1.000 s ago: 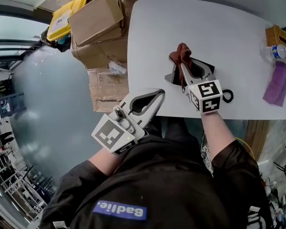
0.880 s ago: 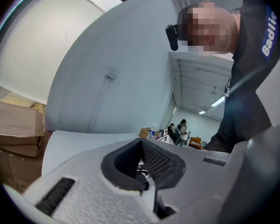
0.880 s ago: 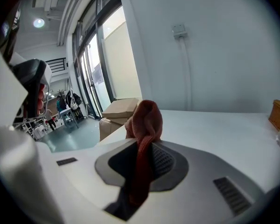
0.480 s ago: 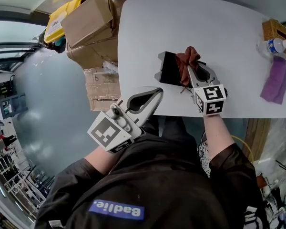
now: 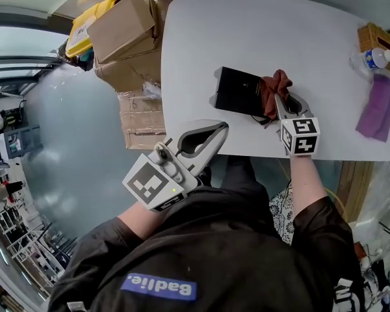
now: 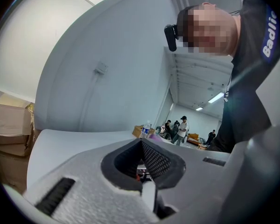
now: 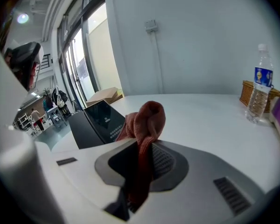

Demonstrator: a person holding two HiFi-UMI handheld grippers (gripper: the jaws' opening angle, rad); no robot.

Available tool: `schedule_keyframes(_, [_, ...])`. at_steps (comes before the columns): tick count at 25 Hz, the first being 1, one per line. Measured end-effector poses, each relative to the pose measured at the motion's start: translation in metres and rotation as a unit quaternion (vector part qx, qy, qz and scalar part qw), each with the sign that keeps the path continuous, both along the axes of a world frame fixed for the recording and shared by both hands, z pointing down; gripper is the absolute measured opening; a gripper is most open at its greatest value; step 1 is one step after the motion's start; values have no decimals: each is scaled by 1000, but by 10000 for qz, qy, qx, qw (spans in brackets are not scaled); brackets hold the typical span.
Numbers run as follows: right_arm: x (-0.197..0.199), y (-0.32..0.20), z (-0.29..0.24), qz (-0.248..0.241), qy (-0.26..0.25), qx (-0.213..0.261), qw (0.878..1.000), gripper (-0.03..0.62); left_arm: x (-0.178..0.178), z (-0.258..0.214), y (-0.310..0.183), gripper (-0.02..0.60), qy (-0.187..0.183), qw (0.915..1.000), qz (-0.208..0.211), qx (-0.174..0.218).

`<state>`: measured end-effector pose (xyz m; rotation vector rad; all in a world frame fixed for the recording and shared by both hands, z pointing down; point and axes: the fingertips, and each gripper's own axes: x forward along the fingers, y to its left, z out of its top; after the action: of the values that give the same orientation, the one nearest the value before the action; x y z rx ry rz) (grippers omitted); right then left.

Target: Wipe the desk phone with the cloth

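The right gripper (image 5: 279, 100) pinches the red cloth (image 5: 275, 84) at the desk phone (image 5: 237, 90)'s edge. The left gripper (image 5: 216, 132) is closed, empty, off the table (image 5: 260, 31).

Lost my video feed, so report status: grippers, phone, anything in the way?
Right gripper shut on red cloth at desk phone right edge. Left gripper shut, empty, off the table. Bottle far right, not in the way.

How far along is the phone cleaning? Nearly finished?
Done: the right gripper is shut on the reddish cloth. In hand: the cloth sits at the edge of the black desk phone nearest that gripper, mid-wipe by the look. Left: I can't tell which parts are clean. The left gripper hangs shut, off the table.
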<state>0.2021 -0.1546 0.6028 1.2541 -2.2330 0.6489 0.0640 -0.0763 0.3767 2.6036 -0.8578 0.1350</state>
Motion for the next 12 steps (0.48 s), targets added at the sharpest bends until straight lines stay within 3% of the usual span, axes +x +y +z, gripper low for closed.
schedule_keyframes(6, [8, 6, -12, 653, 329, -78, 9973, 69, -35, -2, 18, 9, 161, 9997, 158, 89])
schedule_keyframes(12, [-52, 29, -78, 858, 333, 367, 9951, 69, -79, -24, 45, 9, 479, 9959, 687, 341])
